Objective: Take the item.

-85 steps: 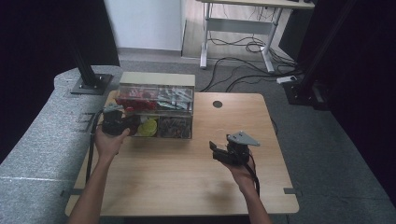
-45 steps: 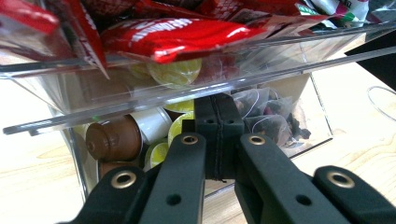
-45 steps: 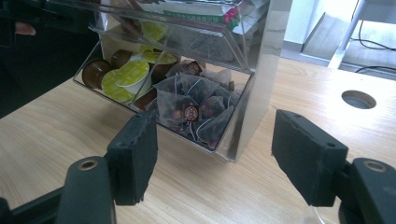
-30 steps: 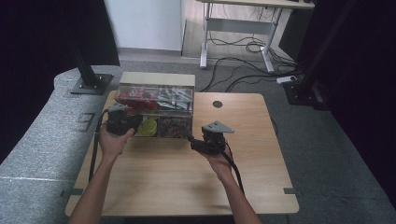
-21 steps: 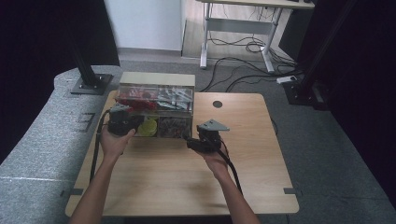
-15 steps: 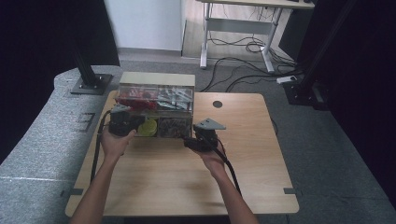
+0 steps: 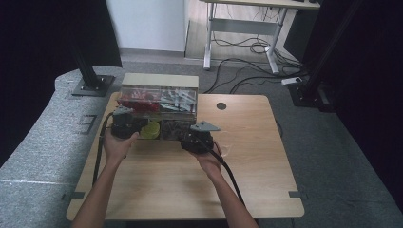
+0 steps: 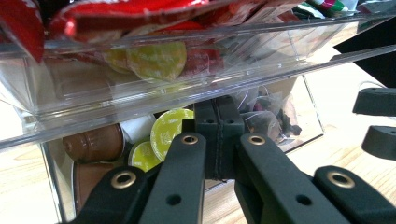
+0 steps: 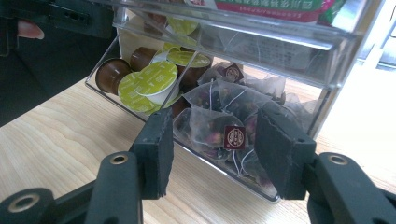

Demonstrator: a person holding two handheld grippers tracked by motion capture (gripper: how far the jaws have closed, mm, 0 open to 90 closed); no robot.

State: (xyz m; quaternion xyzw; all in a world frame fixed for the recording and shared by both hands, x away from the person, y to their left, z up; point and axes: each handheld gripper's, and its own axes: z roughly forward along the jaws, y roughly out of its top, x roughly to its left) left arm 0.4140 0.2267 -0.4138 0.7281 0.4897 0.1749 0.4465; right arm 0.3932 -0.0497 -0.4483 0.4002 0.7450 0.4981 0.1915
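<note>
A clear plastic drawer box (image 7: 159, 95) stands at the table's far edge. Its upper drawer holds red packets (image 8: 116, 14). The lower drawer (image 9: 205, 154) hangs tilted out, with green and brown coffee capsules (image 9: 156, 79) on one side and tea bags (image 9: 219, 130) on the other. My left gripper (image 8: 215, 112) is shut, its pads together against the lower drawer's front by the capsules (image 8: 170, 130). My right gripper (image 9: 212, 126) is open just in front of the tea bag side. Its jaws have just been closing, and their pads touch nothing.
The box sits on a wooden table (image 7: 157, 185) with a round cable hole (image 7: 221, 105) behind the right hand. Black stand posts (image 7: 90, 71) rise at the back left and back right. A desk with loose cables (image 7: 247, 45) stands farther back.
The right hand has come from the table's right side over to the box's lower drawer, and its jaws have narrowed. The left hand has kept still at the drawer.
</note>
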